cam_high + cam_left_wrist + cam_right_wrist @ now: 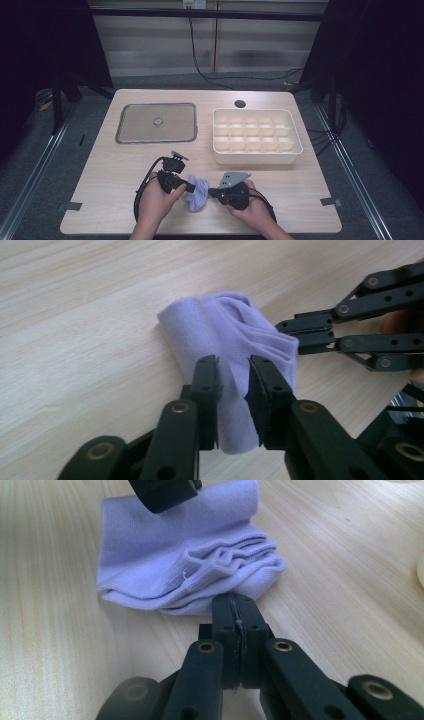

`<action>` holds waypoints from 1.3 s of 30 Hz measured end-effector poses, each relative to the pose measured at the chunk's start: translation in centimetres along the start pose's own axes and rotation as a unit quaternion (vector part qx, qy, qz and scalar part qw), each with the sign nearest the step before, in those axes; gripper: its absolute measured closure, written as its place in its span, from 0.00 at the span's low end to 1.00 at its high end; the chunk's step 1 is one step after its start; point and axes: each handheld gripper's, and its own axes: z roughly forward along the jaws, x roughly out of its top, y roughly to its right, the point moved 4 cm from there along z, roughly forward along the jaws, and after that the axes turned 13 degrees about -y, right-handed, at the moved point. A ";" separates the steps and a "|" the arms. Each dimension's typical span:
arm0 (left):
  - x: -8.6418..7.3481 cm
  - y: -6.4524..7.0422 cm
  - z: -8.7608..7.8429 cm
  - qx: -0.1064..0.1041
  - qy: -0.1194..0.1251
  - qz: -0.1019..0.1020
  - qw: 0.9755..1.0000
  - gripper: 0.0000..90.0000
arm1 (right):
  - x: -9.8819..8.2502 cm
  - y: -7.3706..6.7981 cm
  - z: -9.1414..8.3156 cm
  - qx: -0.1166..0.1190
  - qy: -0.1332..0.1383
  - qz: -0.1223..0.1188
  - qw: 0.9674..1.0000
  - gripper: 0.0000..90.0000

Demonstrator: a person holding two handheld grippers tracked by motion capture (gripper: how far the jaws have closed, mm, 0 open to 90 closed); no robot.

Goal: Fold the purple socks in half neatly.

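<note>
A small lilac knitted cloth, folded into a loose bundle (197, 192), lies on the pale wood-grain counter (110, 170) near its front edge, at about 6 o'clock from the counter's middle, between the two hands. The left claw (234, 371) stands with its jaws apart around the flat end of the cloth, with a clear gap at each pad, so it grips nothing. The right claw (235, 611) is closed, pads pressed together; in the left gripper view it seems to pinch the cloth's bunched hem, though the cloth between the pads is hard to see.

The step looks like folding or tidying the cloth. To do it well, the left claw should take the full thickness of layers before lifting, while the right keeps the hem steady so that the folds do not slide apart.

At 11 o'clock lies a flat grey metal tray with a round knob at its centre (156, 123); at 1 o'clock stands a cream plastic box divided into small compartments (256, 131). Both are well apart from the cloth, and nothing blocks the claws.
</note>
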 end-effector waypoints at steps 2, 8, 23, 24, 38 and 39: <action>-0.2 -0.3 -0.2 0.002 0.004 -0.004 1.000 0.78 | 0.0 0.0 0.0 0.000 0.000 0.000 1.000 0.99; -1.3 -1.3 -0.3 0.003 0.006 -0.017 1.000 0.71 | 0.0 0.0 0.0 0.000 0.001 0.000 1.000 0.99; -1.9 -1.7 0.7 -0.026 0.012 -0.030 0.999 0.75 | 0.0 0.0 0.0 0.002 0.001 0.002 1.000 0.98; -1.8 -1.6 0.8 -0.029 0.014 -0.032 0.999 0.80 | 0.0 0.0 0.0 0.002 0.000 0.003 1.000 0.99; -0.5 0.4 0.7 -0.019 0.008 0.005 1.000 0.93 | 0.0 0.0 0.0 0.000 0.001 0.000 1.000 0.99; -0.5 0.5 0.6 -0.017 0.009 0.010 1.000 0.93 | 0.0 0.0 0.0 -0.001 0.001 0.000 1.000 0.99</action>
